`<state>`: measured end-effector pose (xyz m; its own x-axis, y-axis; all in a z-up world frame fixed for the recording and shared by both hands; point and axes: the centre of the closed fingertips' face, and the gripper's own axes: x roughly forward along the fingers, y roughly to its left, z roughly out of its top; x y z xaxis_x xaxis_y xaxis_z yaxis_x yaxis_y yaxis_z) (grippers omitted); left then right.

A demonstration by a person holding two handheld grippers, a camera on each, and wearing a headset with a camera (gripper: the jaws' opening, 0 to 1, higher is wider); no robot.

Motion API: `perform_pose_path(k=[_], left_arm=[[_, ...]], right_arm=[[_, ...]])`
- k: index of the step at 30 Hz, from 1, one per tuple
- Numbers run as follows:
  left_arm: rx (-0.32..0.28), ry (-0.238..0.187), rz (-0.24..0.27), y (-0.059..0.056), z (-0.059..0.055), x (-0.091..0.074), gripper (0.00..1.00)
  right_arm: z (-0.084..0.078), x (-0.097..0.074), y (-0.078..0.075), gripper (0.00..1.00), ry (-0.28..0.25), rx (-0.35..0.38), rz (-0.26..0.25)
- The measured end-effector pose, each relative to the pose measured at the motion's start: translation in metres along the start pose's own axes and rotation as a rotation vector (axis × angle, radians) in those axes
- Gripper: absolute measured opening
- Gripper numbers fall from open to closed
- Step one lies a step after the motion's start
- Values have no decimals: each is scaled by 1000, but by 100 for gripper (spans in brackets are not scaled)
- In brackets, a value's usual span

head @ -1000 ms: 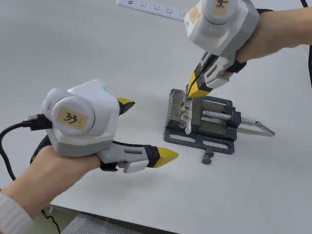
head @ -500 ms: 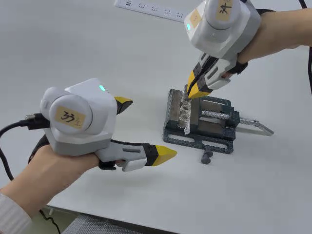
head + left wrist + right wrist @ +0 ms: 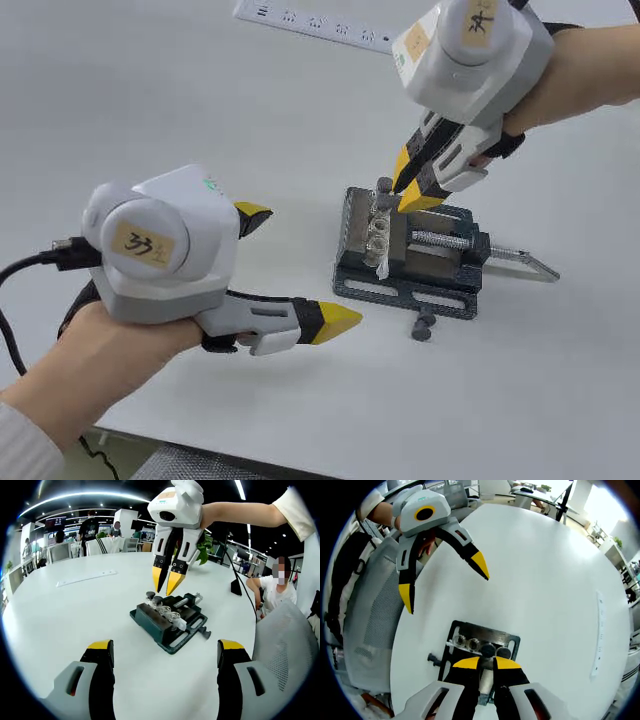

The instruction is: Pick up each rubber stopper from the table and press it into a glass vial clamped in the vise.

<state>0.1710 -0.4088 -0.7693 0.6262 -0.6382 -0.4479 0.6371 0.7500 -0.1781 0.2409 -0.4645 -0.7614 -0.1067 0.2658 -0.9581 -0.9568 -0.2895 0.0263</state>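
Note:
A dark vise clamps a row of glass vials. In the right gripper view two vials are unplugged and two hold dark rubber stoppers. A stoppered vial stands at the row's far end. My right gripper hovers just above and beside it, jaws slightly open, holding nothing; it is also in the left gripper view. One loose stopper lies on the table in front of the vise. My left gripper is wide open and empty, left of the vise.
The white table has a white power strip at its far edge. The vise's handle sticks out to the right. A mesh chair stands by the table edge, and people sit in the background.
My right gripper has lifted up and to the right off the far vial, leaving a stopper seated in it, and its jaws have parted a little. The left gripper has barely moved.

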Motion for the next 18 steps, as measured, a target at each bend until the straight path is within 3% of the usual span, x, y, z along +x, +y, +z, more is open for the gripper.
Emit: perform_pose_path(k=[8,18], left_arm=[[-3,3,0,0,-1,0,83],[-9,10,2,1,-4,-1,83]], right_arm=[[0,2,-17,0,-12,41,-44],[2,5,-12,0,-14,53,-23]])
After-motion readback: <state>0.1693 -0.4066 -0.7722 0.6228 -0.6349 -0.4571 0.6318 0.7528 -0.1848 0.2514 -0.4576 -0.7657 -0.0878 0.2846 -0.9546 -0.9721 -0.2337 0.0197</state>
